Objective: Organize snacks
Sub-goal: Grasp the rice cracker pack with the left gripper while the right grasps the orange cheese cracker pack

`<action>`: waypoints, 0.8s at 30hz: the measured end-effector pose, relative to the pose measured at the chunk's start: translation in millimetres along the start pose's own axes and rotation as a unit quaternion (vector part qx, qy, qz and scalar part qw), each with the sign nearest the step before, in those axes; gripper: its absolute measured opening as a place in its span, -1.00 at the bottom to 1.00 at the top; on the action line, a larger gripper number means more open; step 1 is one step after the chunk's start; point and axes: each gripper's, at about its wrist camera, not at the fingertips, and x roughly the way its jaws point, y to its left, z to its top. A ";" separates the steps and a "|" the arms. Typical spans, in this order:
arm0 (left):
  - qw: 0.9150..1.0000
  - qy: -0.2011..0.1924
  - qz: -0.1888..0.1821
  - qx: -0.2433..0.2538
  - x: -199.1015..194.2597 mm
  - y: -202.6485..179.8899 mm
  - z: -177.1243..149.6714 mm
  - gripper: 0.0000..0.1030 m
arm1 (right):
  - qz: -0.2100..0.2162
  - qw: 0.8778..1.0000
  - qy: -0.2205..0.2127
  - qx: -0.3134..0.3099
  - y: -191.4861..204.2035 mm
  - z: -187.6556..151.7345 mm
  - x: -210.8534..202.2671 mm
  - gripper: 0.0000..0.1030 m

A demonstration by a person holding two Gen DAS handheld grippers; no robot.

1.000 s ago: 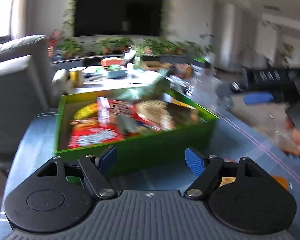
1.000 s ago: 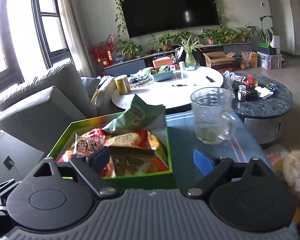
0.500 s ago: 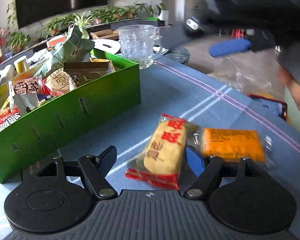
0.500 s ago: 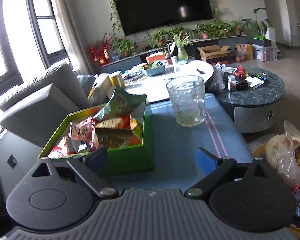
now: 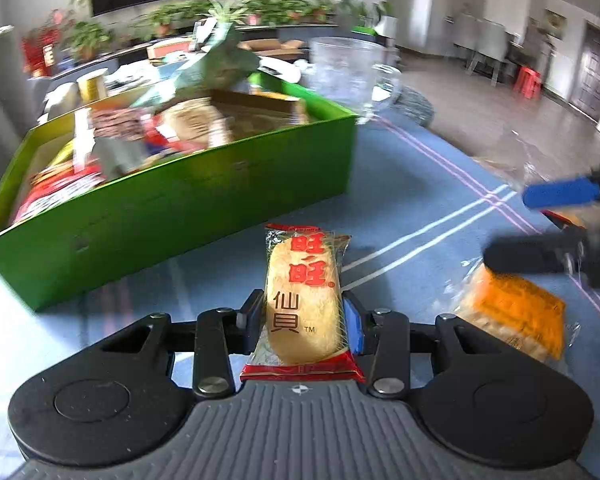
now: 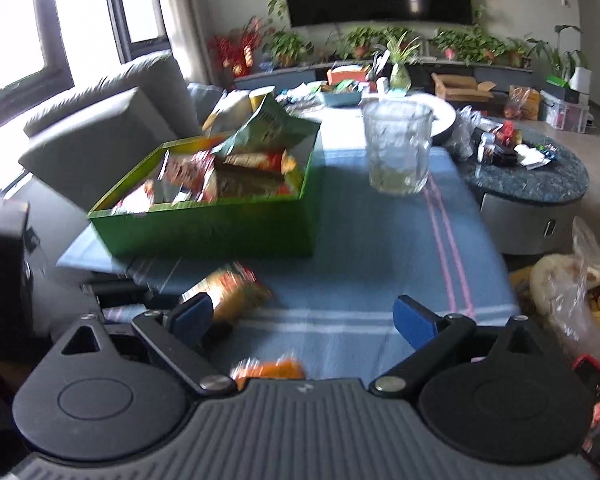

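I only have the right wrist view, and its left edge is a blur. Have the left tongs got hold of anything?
Observer: Yes. The left tongs have just closed on a cracker packet, one pad pressing each long side.
Operator: Which way does it point?
Observer: Its far end points toward the green box.
Operator: I see only a sliver of an orange packet. Where is it?
Observer: The orange packet lies on the blue cloth, right of the cracker packet, with the open right tongs over its far edge.
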 end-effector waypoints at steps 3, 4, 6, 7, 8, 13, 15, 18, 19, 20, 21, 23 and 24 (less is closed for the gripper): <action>1.000 -0.005 0.003 -0.024 -12.8 11.3 -7.5 -0.27 | 0.006 1.000 0.017 -0.019 9.1 -12.6 1.4 0.53; 1.000 -0.007 0.007 -0.029 -15.6 14.8 -8.0 -0.27 | 0.006 0.999 0.025 -0.025 11.8 -16.9 2.6 0.53; 0.999 -0.015 0.018 -0.031 -23.9 17.5 -12.3 -0.27 | 0.001 0.998 0.041 -0.038 17.8 -24.2 6.2 0.53; 0.999 -0.019 0.023 -0.028 -27.4 17.4 -13.7 -0.27 | -0.004 0.998 0.048 -0.042 20.2 -27.4 8.0 0.53; 0.999 -0.023 0.027 -0.026 -31.7 17.2 -15.3 -0.27 | -0.009 0.998 0.052 -0.045 22.4 -30.4 9.1 0.53; 0.999 -0.035 0.025 -0.032 -46.7 22.3 -18.2 -0.27 | -0.045 0.996 0.071 -0.031 23.1 -40.7 18.1 0.53; 0.998 -0.037 0.027 -0.035 -49.9 23.7 -19.6 -0.27 | -0.061 0.995 0.081 -0.010 18.2 -42.9 22.1 0.53; 0.998 -0.040 0.030 -0.043 -54.4 25.4 -22.8 -0.27 | -0.073 0.994 0.076 0.000 17.4 -45.8 20.8 0.52; 0.998 -0.041 0.030 -0.045 -55.4 25.3 -23.9 -0.27 | -0.075 0.994 0.074 0.002 17.5 -46.1 19.4 0.52; 0.998 -0.042 0.030 -0.046 -56.8 25.5 -24.3 -0.27 | -0.079 0.994 0.071 0.001 18.4 -46.1 18.2 0.52; 0.998 -0.044 0.030 -0.047 -58.3 25.6 -24.9 -0.27 | -0.079 0.994 0.070 -0.002 19.4 -45.7 17.2 0.52; 0.997 -0.046 0.030 -0.048 -61.5 25.4 -26.1 -0.27 | -0.075 0.995 0.067 0.000 21.2 -43.6 14.9 0.52; 0.997 -0.047 0.030 -0.048 -63.2 25.4 -26.6 -0.27 | -0.070 0.995 0.068 0.004 21.8 -42.4 14.6 0.52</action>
